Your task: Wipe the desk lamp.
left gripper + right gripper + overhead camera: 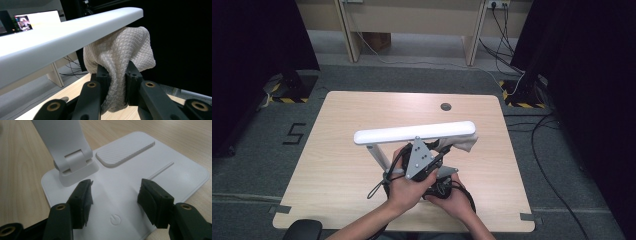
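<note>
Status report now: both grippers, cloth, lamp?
Left gripper shut on cloth, under lamp head. Right gripper open over lamp base. Nothing blocking.

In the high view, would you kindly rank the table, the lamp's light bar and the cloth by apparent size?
1. table
2. light bar
3. cloth, partly hidden under the bar, so its full size is unsure.

White quilted cloth [120, 57] bunched, seemingly touching the upright lamp's [414, 132] white bar.
</note>
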